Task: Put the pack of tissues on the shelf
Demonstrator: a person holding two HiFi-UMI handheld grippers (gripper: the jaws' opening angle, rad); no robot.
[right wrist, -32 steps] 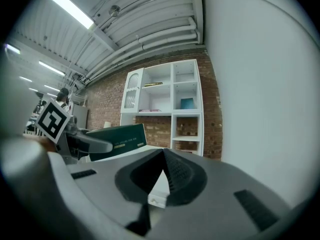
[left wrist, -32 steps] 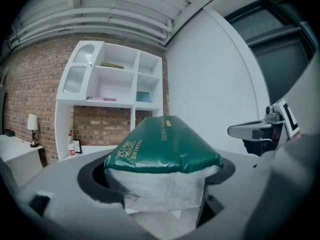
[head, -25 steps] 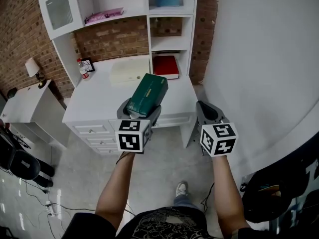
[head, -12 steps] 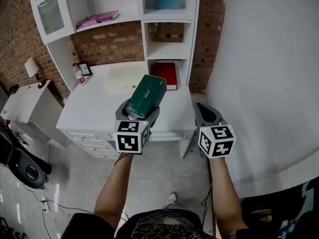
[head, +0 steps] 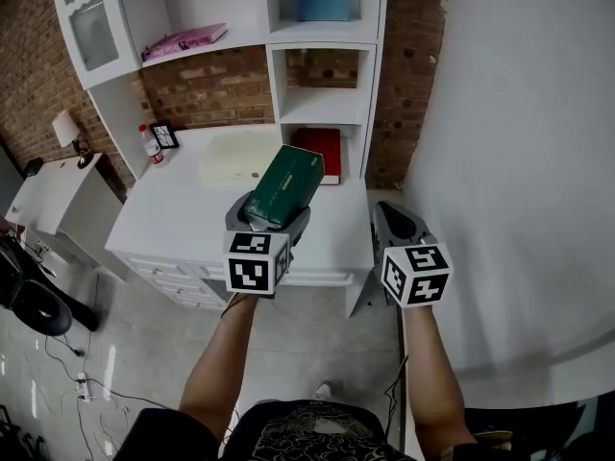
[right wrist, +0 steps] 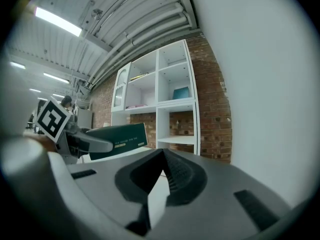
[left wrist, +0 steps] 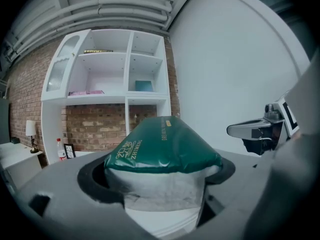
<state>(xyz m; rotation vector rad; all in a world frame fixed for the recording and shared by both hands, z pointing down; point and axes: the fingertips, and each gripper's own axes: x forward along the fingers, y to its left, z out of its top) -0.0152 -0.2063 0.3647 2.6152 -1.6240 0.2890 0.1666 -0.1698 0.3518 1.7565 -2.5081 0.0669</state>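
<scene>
Now — pack of tissues [head: 282, 186] clamped in left tool [head: 268, 222] | right tool [head: 393, 223] closed, empty

Left gripper [head: 270, 221] is clamping pack of tissues [head: 284, 186]; right gripper [head: 395, 224] is keeping jaws together, empty; both reaching forward side by side.

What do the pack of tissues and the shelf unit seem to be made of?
The pack of tissues looks like plastic film, glossy dark green: it creases and catches light. The shelf unit is probably painted wood or laminate board: smooth white, straight-edged panels.
</scene>
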